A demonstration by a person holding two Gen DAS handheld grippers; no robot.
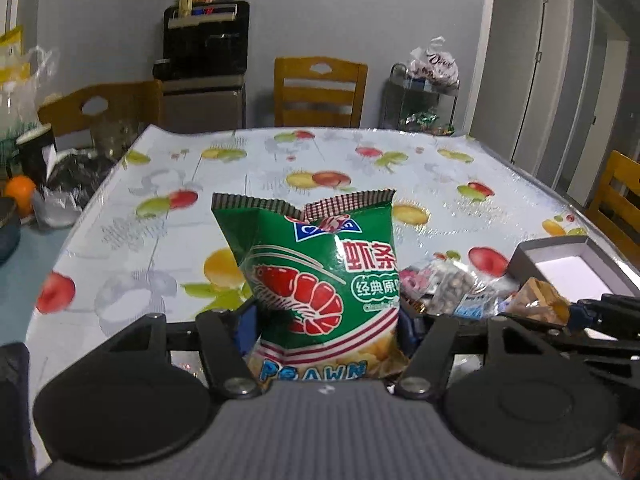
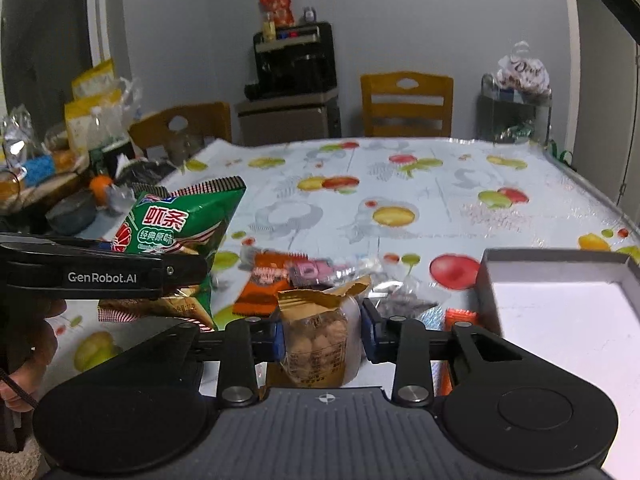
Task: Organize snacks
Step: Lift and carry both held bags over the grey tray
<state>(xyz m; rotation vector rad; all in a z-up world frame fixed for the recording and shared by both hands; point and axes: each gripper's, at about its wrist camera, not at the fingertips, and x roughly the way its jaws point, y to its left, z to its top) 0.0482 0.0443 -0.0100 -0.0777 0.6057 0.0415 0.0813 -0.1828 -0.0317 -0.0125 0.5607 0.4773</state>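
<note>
My left gripper (image 1: 326, 320) is shut on a green prawn cracker bag (image 1: 320, 272), which stands upright between its blue pads; the same green bag (image 2: 180, 224) shows at the left of the right wrist view, held in the black left gripper (image 2: 176, 270). My right gripper (image 2: 322, 338) is shut on a small gold-topped clear packet of nuts (image 2: 320, 336). That gold packet (image 1: 538, 300) also appears at the right of the left wrist view. Several small snack packets (image 2: 276, 280) lie in a loose pile on the fruit-print tablecloth (image 2: 400, 200) just beyond both grippers.
An open grey box with a white inside (image 2: 560, 312) sits at the near right. Wooden chairs (image 2: 406, 104) stand at the far side and the left. A cluttered side surface with bags and an orange (image 2: 100, 186) lies left. A person's hand (image 2: 24, 364) holds the left gripper.
</note>
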